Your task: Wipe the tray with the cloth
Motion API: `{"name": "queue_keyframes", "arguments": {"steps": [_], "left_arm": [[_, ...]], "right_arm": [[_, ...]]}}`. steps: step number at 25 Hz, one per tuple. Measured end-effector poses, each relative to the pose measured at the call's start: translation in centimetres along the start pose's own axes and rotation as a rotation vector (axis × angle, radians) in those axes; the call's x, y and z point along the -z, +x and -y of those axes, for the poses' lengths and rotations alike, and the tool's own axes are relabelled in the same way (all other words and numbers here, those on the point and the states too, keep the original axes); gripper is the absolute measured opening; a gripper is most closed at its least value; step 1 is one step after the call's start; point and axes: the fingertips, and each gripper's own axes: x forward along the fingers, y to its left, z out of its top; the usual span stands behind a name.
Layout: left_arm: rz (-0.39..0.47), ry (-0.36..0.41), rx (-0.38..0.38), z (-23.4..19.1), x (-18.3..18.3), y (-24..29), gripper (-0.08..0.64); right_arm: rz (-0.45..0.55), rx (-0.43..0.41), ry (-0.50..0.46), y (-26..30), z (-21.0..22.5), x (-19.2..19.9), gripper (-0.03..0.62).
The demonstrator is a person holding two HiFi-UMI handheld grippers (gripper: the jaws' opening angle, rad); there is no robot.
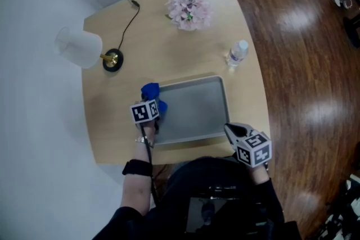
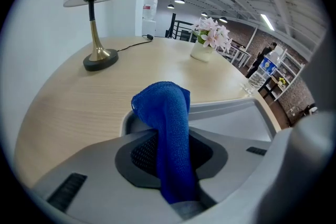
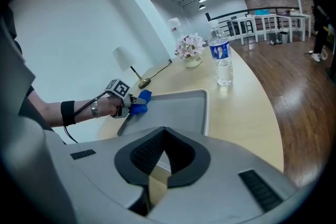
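Observation:
A grey metal tray [image 1: 197, 112] lies on the round wooden table, near its front edge. My left gripper [image 1: 153, 100] is at the tray's far left corner, shut on a blue cloth [image 1: 151, 91]. In the left gripper view the cloth [image 2: 165, 107] stands up between the jaws and droops over the tray's rim [image 2: 231, 110]. My right gripper [image 1: 231, 130] hovers at the tray's near right corner, apart from the cloth. In the right gripper view its jaws [image 3: 164, 131] touch at the tips with nothing between them, and the tray [image 3: 176, 110] lies ahead.
A white lamp [image 1: 84, 48] with a brass base and black cable stands at the table's back left. Pink flowers [image 1: 189, 10] sit at the back and a water bottle [image 1: 237, 53] stands right of the tray. Wooden floor lies beyond the table's right edge.

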Motion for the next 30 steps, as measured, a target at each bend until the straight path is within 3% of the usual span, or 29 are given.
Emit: {"name": "queue_keyframes", "arguments": {"steps": [9, 23, 30], "left_arm": [[-0.009, 0.061, 0.098, 9.6, -1.2, 2.1, 0.115], [-0.039, 0.148, 0.324, 27.9, -1.2, 5.4, 0.115], [-0.021, 0.155, 0.355, 30.0, -1.3, 5.6, 0.112]], "right_arm": [[0.014, 0.022, 0.032, -1.3, 2.3, 0.6, 0.006], [0.037, 0.073, 0.09, -3.8, 5.2, 2.5, 0.006], [0.05, 0.097, 0.111, -4.9, 5.9, 2.9, 0.007]]}}
